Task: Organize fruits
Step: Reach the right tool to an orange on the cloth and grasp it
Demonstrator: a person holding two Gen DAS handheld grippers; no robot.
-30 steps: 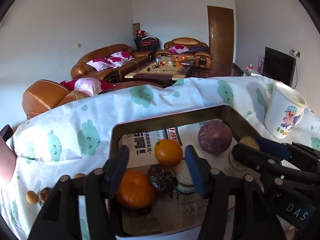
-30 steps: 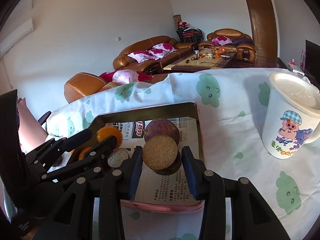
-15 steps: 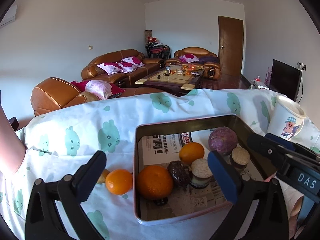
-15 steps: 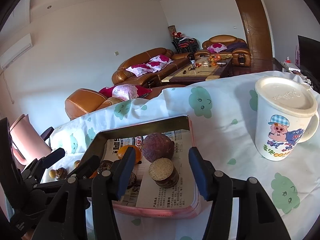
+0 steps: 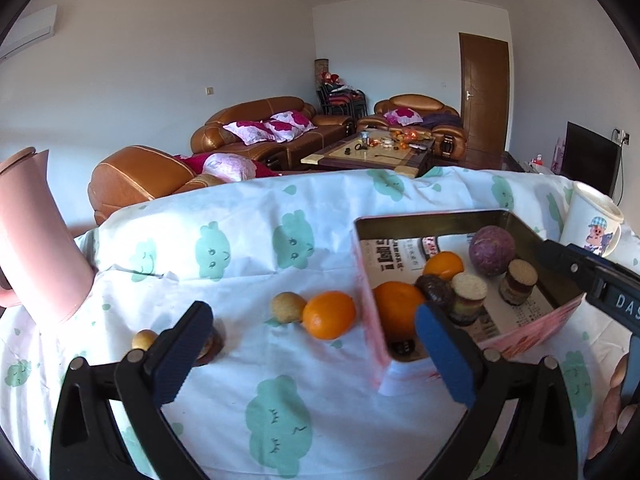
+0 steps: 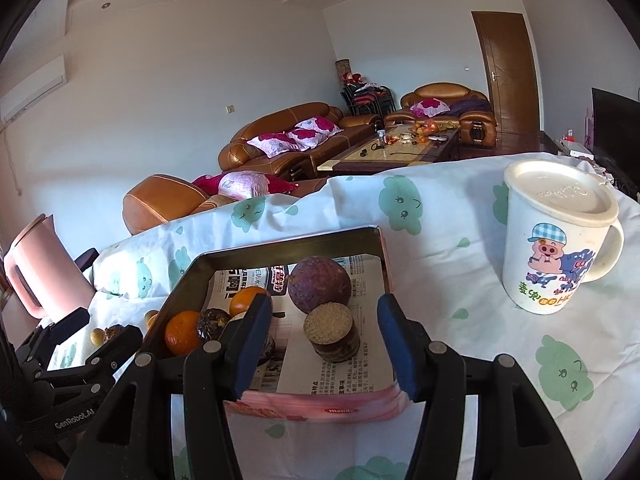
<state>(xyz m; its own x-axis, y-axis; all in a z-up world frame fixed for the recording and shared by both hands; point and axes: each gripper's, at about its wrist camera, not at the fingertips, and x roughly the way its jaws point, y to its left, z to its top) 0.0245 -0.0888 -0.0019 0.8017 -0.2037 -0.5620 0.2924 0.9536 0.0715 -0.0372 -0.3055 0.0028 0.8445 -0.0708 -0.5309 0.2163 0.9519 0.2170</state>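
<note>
Tin rim sits just right of the loose orange; both tools gape wide, holding nothing.

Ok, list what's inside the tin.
Inside the tin, on newspaper: two oranges, a purple passion fruit, a dark wrinkled fruit, two round stacks. A dark item under the near orange stays mostly hidden.

White walls, brown leather sofas, a wooden door, perhaps daylit

A lidded cartoon mug and pink kettle stand well apart.
</note>
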